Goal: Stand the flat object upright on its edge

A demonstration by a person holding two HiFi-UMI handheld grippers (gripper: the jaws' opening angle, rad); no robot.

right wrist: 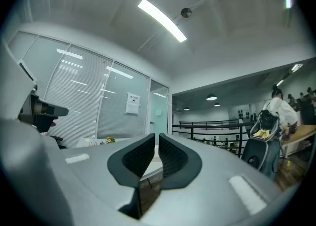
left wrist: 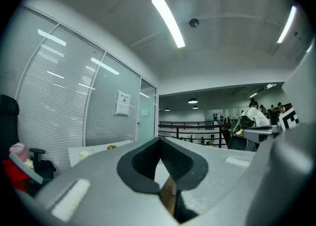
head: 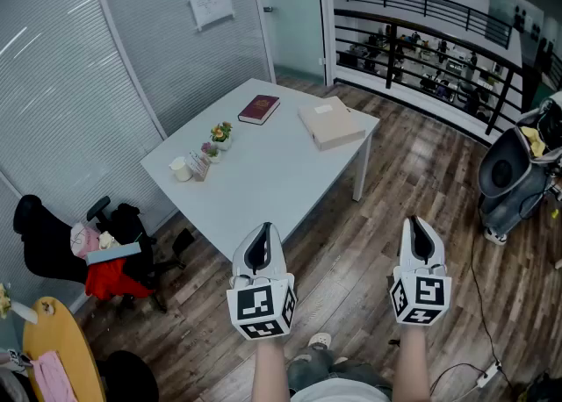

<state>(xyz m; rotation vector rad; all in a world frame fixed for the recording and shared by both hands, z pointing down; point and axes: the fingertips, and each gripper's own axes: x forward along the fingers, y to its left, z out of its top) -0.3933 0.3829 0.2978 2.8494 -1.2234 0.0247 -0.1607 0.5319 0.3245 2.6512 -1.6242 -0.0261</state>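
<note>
Wood-plank floor and a glass wall with blinds frame the scene. Left gripper (head: 261, 235) (left wrist: 159, 142): held above the floor short of the white table (head: 263, 185), jaw tips meeting, nothing between them. Right gripper (head: 416, 229) (right wrist: 156, 140): level with the left and well apart from it, jaws drawn to a thin slit, empty. Both point toward the table. On the table's near-left part stand a cup (head: 180, 168) and a small flower pot (head: 219, 134). At its far end lie a red book (head: 258, 109) and a tan box (head: 331, 123), both flat, near each other, far from either gripper. Black chair (head: 53, 247) stands at left.
</note>
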